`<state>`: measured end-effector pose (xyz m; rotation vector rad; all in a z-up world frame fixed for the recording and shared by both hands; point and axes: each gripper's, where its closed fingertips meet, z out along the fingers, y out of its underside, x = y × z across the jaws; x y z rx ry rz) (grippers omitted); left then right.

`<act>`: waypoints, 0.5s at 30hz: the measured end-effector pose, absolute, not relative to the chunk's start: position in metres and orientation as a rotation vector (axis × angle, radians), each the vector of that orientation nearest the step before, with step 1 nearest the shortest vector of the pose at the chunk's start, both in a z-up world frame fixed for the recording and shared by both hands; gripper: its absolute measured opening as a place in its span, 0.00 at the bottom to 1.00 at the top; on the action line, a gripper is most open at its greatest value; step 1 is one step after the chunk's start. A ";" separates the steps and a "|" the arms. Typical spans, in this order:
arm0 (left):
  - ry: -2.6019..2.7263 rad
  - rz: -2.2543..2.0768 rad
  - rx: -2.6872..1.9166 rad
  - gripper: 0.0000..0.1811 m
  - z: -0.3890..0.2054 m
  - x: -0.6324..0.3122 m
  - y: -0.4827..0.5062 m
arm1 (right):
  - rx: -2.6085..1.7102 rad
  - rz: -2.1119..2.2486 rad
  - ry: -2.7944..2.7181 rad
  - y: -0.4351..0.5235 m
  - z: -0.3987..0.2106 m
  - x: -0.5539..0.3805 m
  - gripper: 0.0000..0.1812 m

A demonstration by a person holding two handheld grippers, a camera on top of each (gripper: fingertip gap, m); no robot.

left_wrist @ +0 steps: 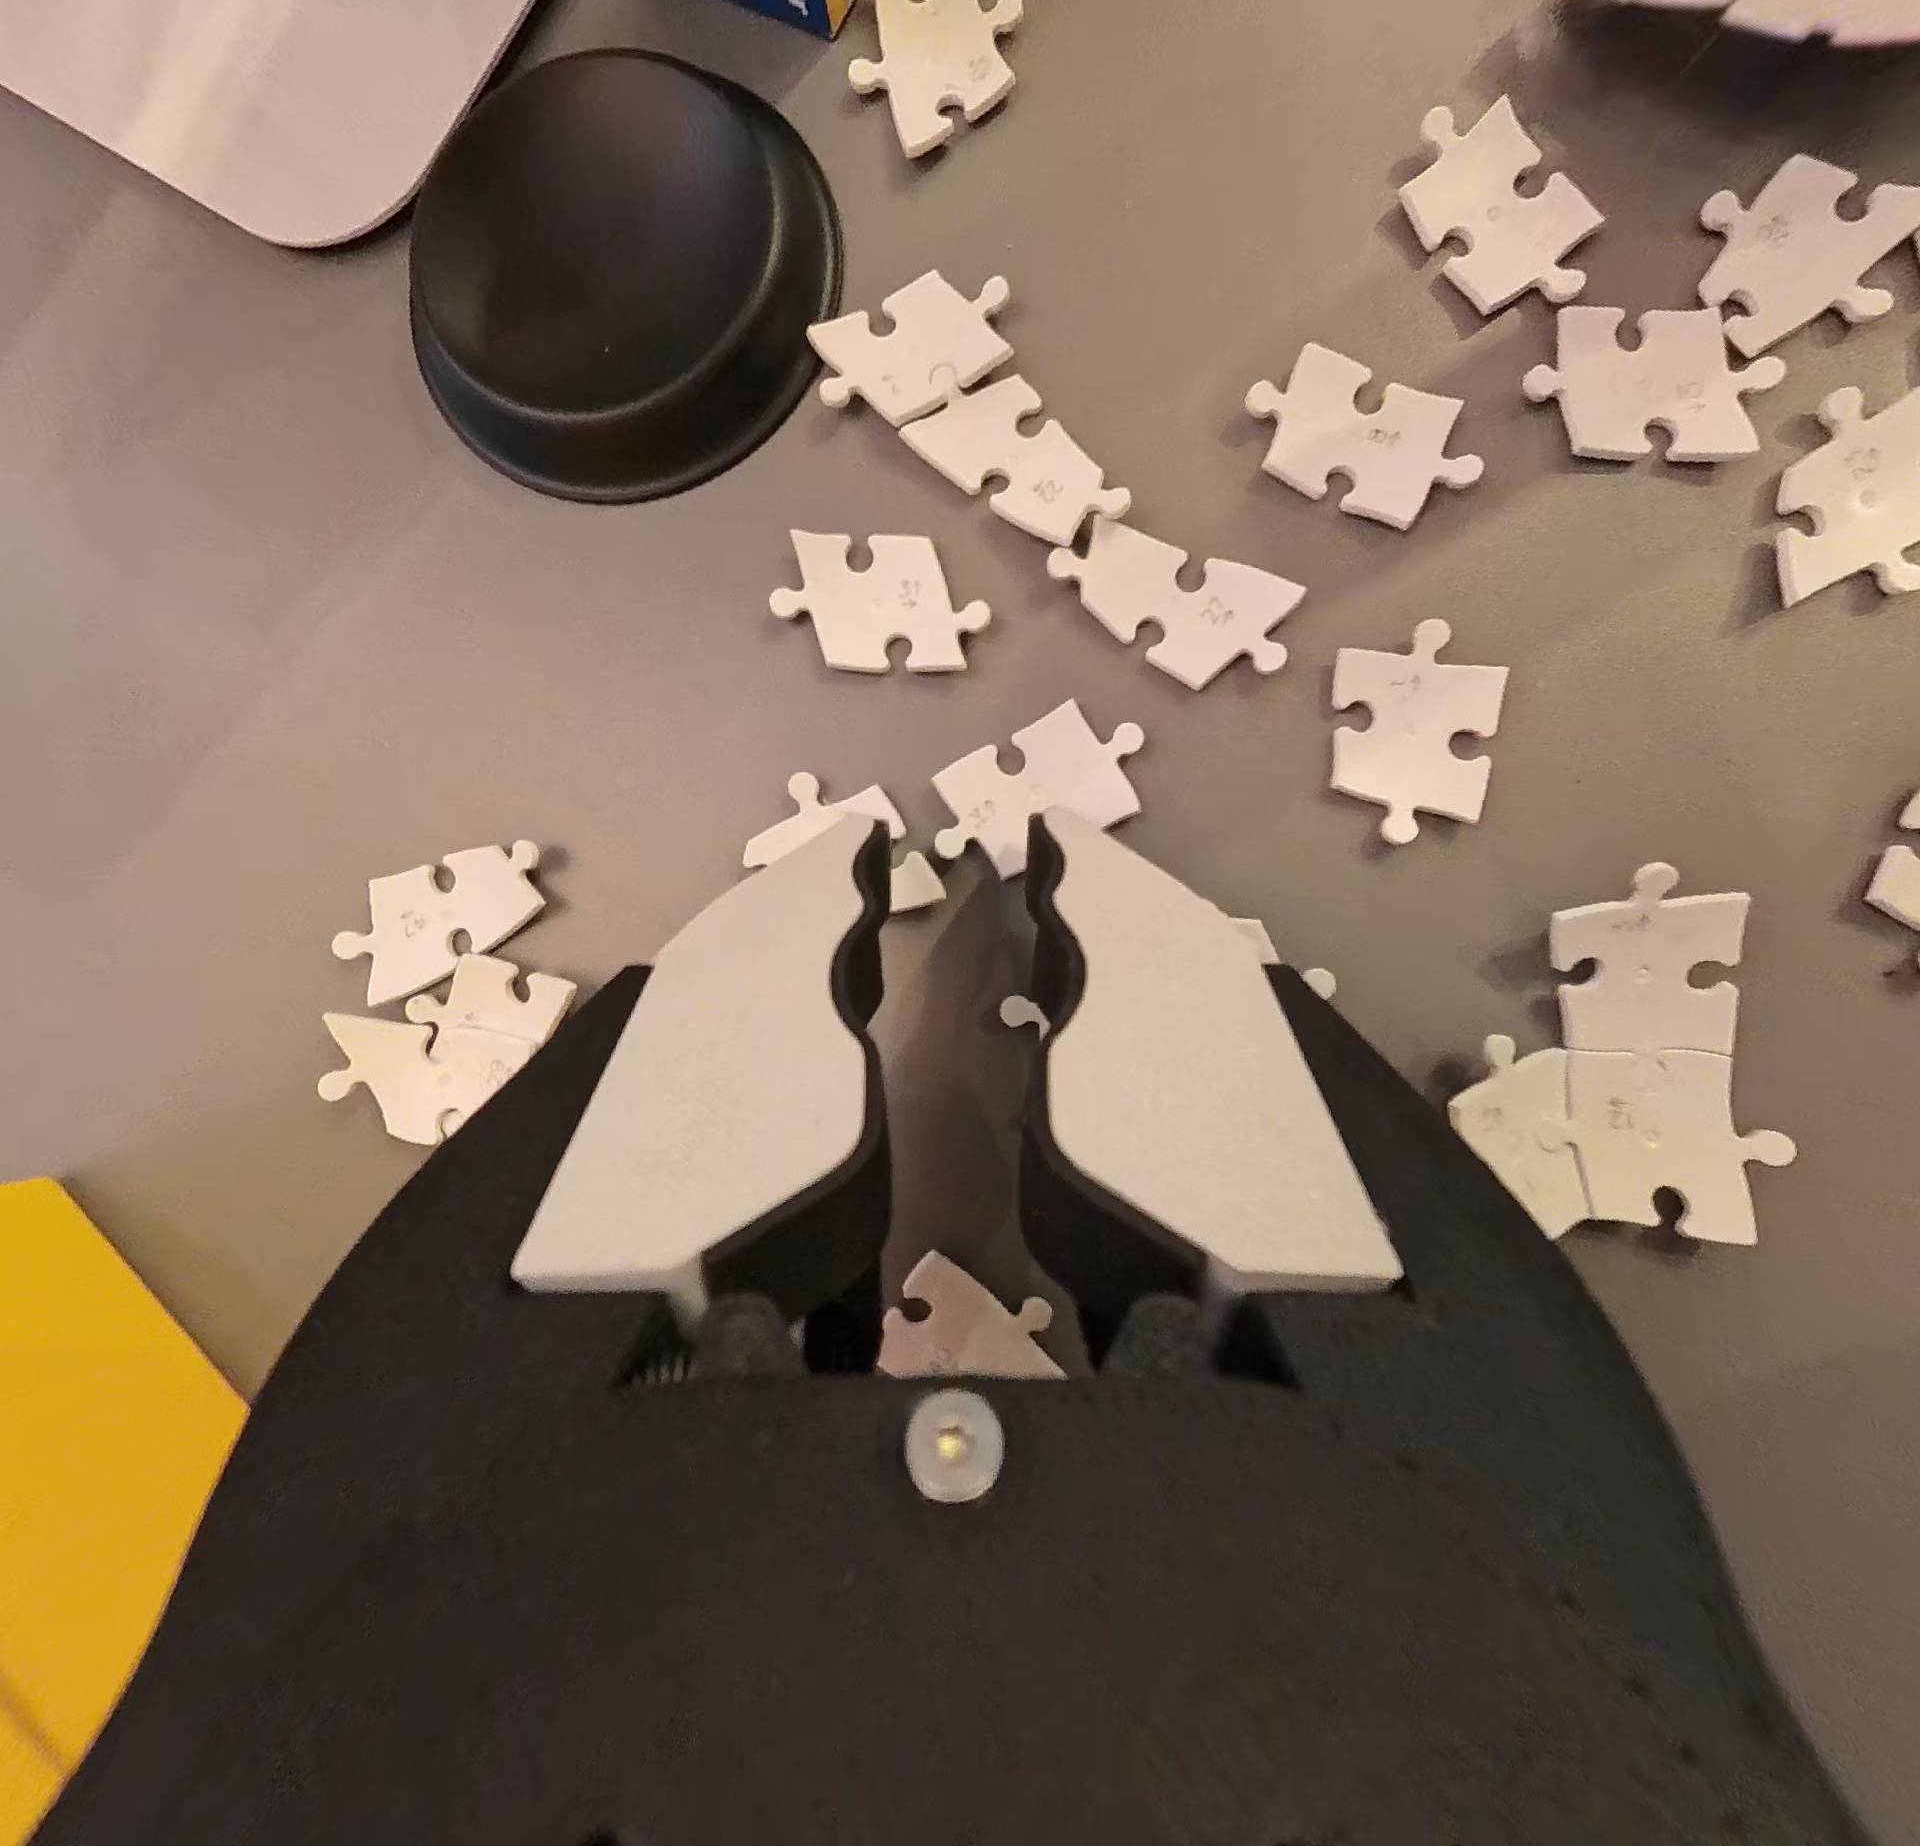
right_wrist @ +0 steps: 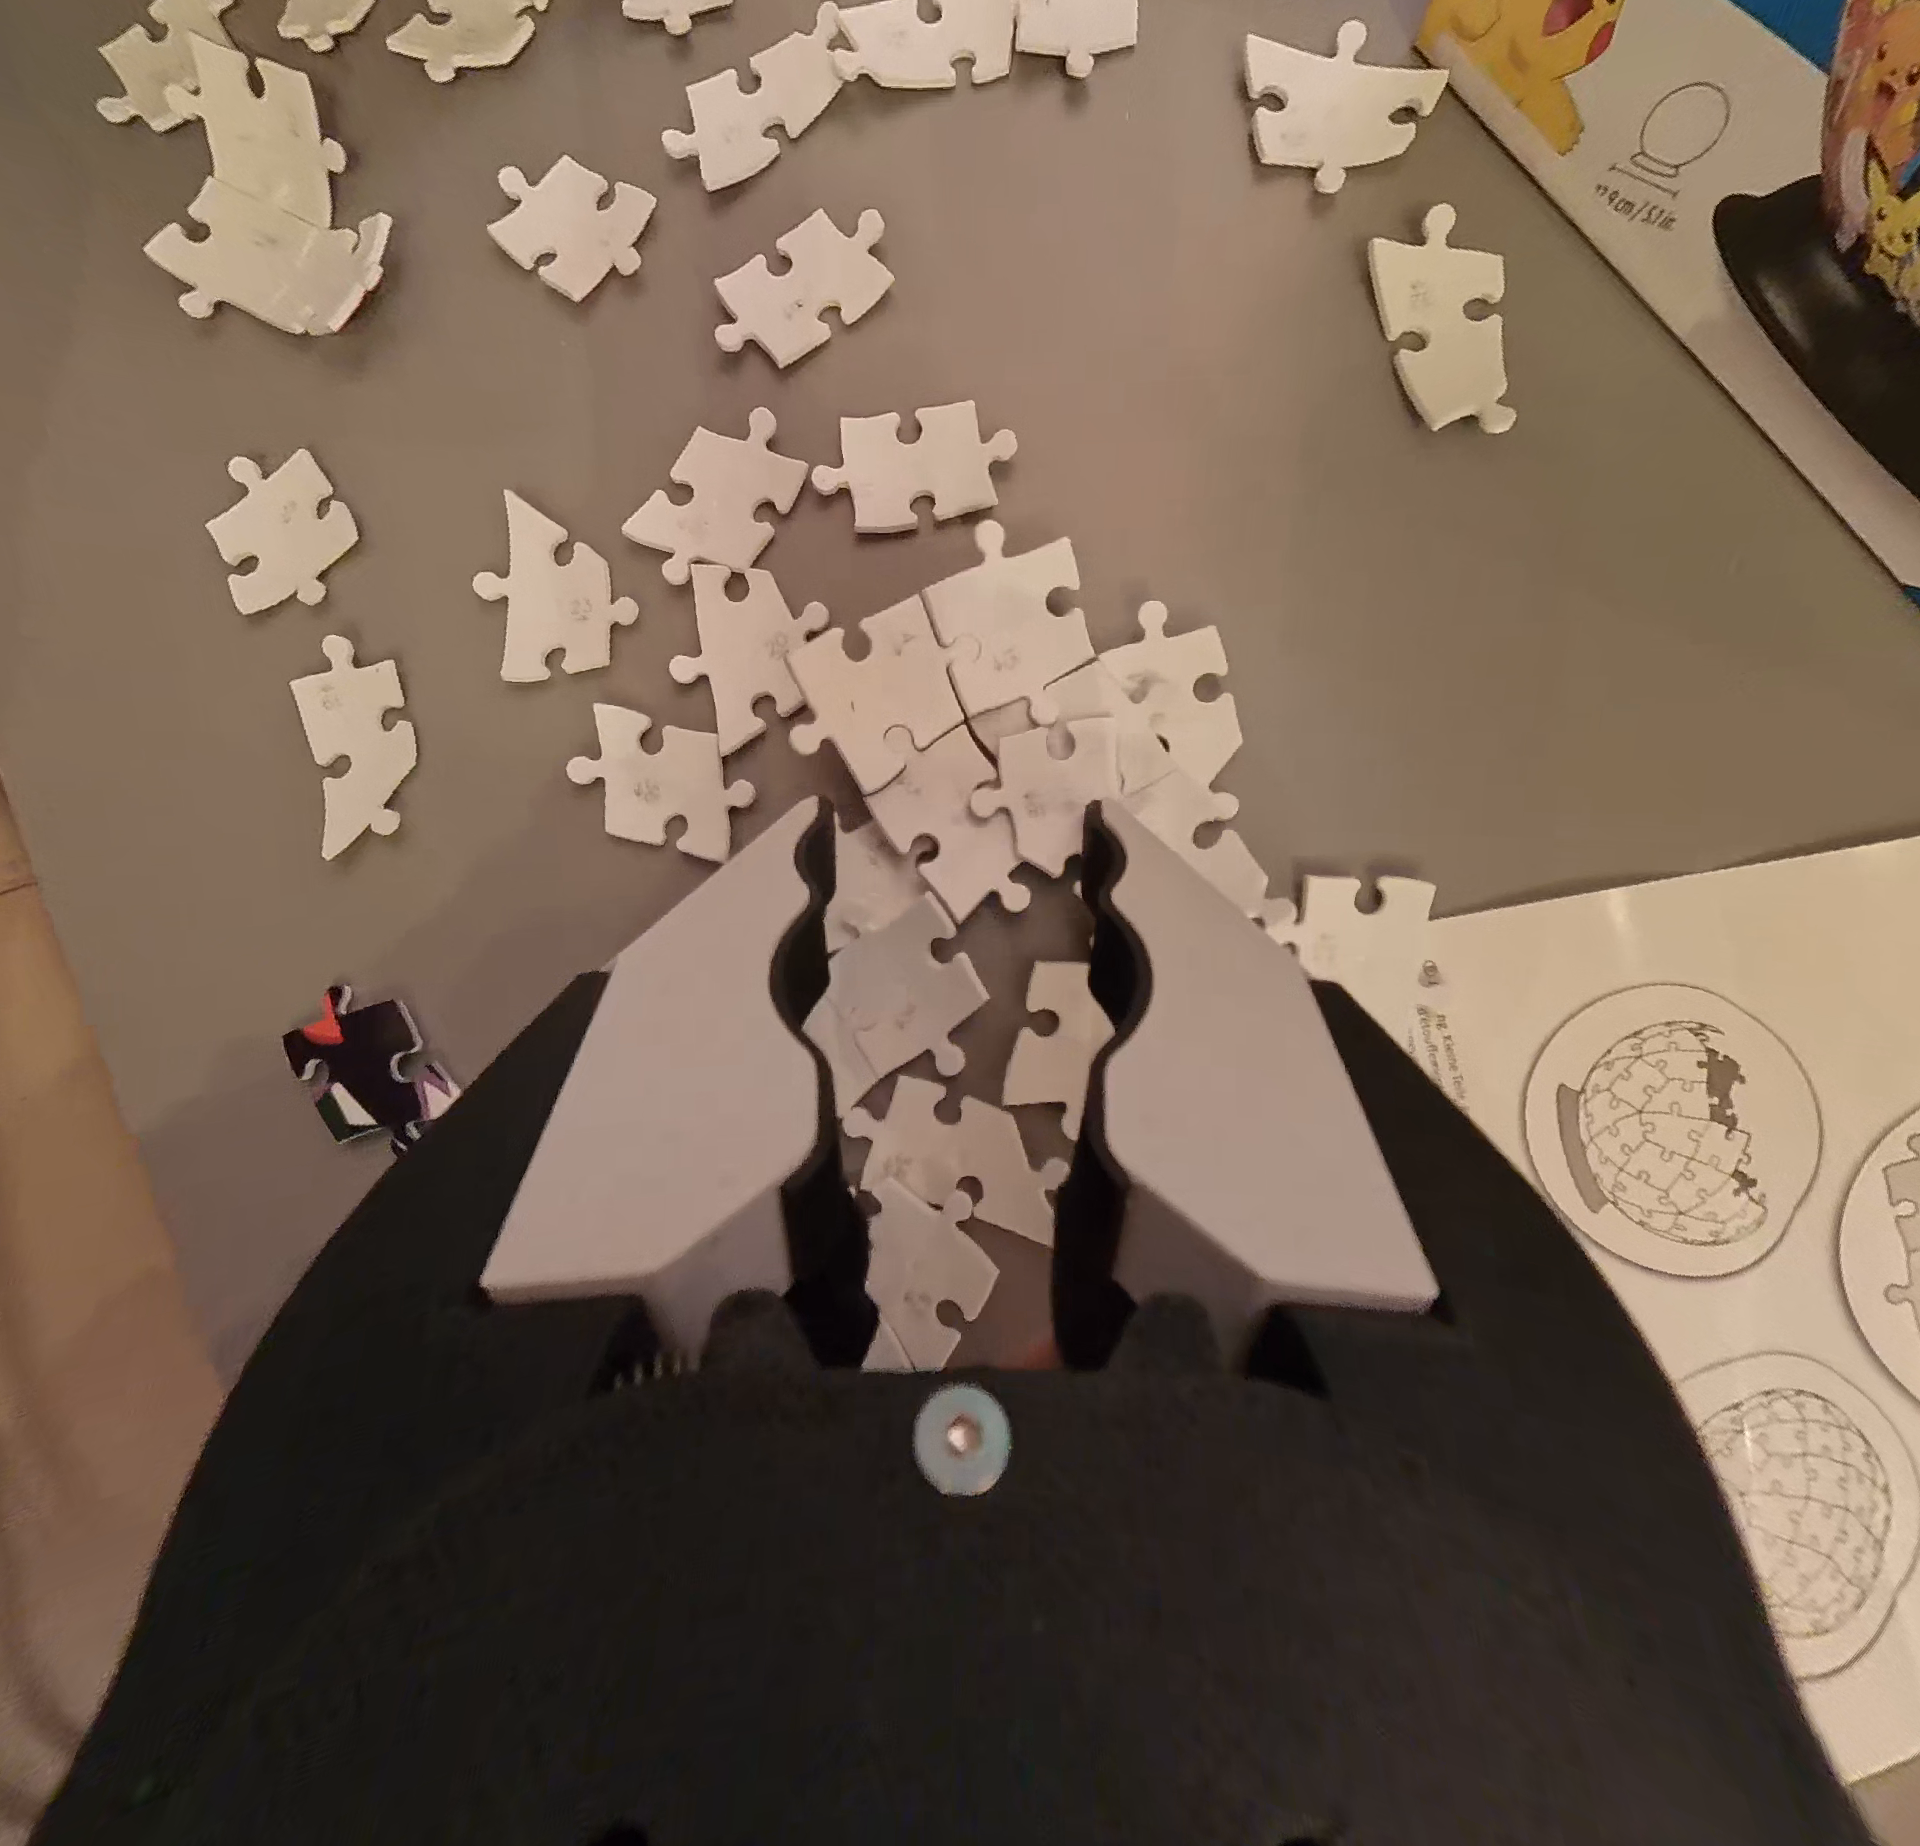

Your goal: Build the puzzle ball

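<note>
White puzzle pieces (right_wrist: 790,300) lie scattered face-down on the grey table (right_wrist: 1143,321), with a joined cluster (right_wrist: 956,674) piled just ahead of the right gripper (right_wrist: 956,820), running forward between its parted, empty fingers. The left gripper (left_wrist: 958,835), narrowly parted and gripping nothing, hovers over sparser pieces beside the black stand (left_wrist: 623,269). The right looks nearer the work.

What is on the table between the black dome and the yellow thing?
Only bare grey table lies between the black dome and the yellow thing in the left wrist view.
</note>
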<state>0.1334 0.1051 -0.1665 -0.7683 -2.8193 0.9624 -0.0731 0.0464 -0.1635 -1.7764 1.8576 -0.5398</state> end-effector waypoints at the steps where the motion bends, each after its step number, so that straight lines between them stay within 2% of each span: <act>1: -2.819 0.963 -0.768 0.13 -0.166 0.134 0.105 | -1.778 -0.554 1.868 0.044 -0.163 -0.074 0.26; 8: -2.819 0.967 -0.760 0.14 -0.166 0.136 0.106 | -1.721 -0.584 1.919 0.029 -0.162 -0.078 0.25; 15: -2.820 0.962 -0.766 0.14 -0.167 0.136 0.106 | -1.734 -0.556 1.928 0.031 -0.166 -0.081 0.12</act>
